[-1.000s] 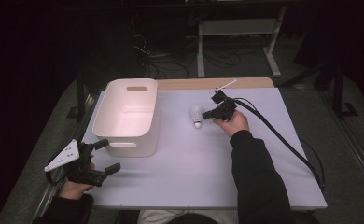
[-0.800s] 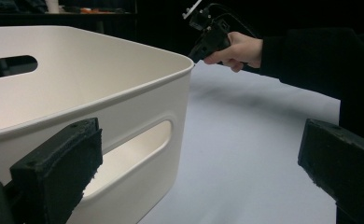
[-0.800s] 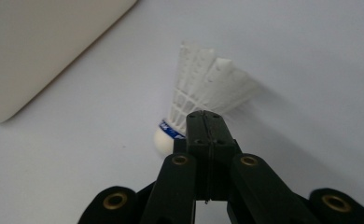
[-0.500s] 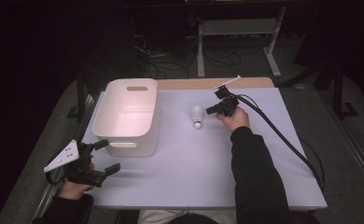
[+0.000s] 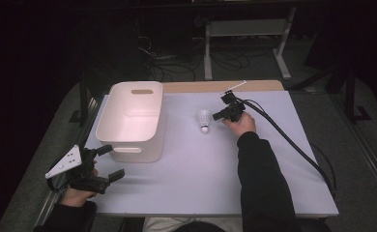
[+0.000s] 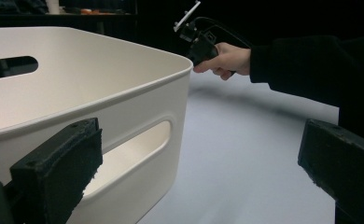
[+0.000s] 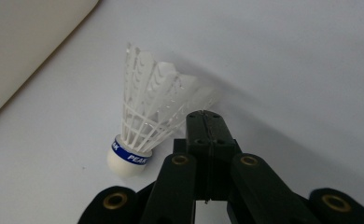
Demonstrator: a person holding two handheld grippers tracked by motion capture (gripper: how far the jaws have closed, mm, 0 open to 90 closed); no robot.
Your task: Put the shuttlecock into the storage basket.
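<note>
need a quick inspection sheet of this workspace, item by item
surface: pale table top, flat, wooden strip along its far edge
job's things: white shuttlecock lying on its side mid-table, blue band on its cork; white bin left of it, nothing seen inside
clutter: nothing seen
grippers: right tongs shut, nothing between them, tips against the shuttlecock's feathers; left tongs open, beside the bin's near handle slot
cables: thick black cable trails from the right tongs across the table to its right edge
surroundings: dark room, metal frame and loose wires on the floor behind
</note>
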